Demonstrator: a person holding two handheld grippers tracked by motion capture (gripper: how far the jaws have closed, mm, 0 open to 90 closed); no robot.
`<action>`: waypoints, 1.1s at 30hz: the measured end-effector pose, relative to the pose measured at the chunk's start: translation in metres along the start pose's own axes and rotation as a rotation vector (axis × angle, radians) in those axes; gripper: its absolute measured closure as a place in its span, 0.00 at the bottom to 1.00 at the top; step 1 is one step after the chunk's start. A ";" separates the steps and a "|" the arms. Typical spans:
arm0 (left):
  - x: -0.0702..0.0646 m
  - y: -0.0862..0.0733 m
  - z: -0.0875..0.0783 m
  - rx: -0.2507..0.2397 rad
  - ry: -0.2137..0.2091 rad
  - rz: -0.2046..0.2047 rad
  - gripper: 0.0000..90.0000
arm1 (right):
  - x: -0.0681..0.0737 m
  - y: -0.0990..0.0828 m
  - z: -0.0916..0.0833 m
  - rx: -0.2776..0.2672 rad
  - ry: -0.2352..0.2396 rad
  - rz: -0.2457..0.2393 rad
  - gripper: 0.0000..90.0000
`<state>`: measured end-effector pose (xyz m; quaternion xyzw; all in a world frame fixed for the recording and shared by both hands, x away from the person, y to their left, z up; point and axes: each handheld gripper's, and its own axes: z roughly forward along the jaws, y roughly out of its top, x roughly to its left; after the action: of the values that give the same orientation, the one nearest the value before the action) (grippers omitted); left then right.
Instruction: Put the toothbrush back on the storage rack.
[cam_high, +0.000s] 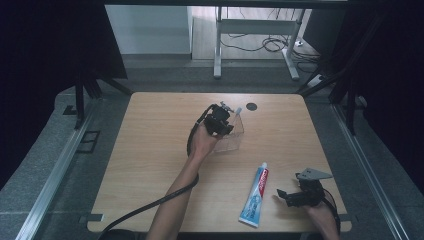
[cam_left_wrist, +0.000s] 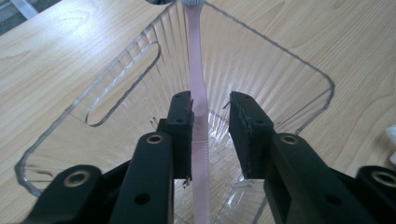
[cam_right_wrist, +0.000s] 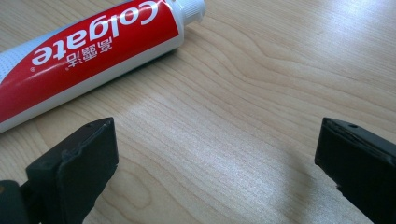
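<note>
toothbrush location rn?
High view: toothbrush stands in the clear holder at table centre, between the left gripper's parted jaws.

Pink toothbrush (cam_left_wrist: 198, 93), slim handle, pale bristle head at the top, stands leaning inside a clear plastic holder (cam_left_wrist: 299, 60); lower handle ribbed, running down into the holder's base. Holder transparent, ribbed walls, rounded corners, slot cut-out in one side, sits on the wooden table (cam_high: 150, 150) just beyond its middle. In the high view the toothbrush head (cam_high: 238, 110) pokes up over the holder's (cam_high: 235, 140) far rim.
</note>
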<state>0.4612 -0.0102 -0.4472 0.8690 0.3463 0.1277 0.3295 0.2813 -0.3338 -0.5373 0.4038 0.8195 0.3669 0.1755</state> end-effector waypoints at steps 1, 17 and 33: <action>-0.001 0.000 -0.001 -0.008 0.001 -0.004 0.73 | 0.000 0.000 0.000 -0.001 -0.001 -0.002 0.00; -0.001 0.002 -0.030 -0.078 -0.033 0.003 0.55 | 0.000 0.000 -0.001 -0.001 -0.003 -0.002 0.00; 0.002 -0.010 -0.053 -0.142 -0.077 -0.026 0.31 | 0.001 0.000 -0.001 -0.001 -0.006 -0.001 0.00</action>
<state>0.4336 0.0219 -0.4142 0.8431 0.3346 0.1143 0.4052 0.2804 -0.3332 -0.5363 0.4046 0.8189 0.3660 0.1784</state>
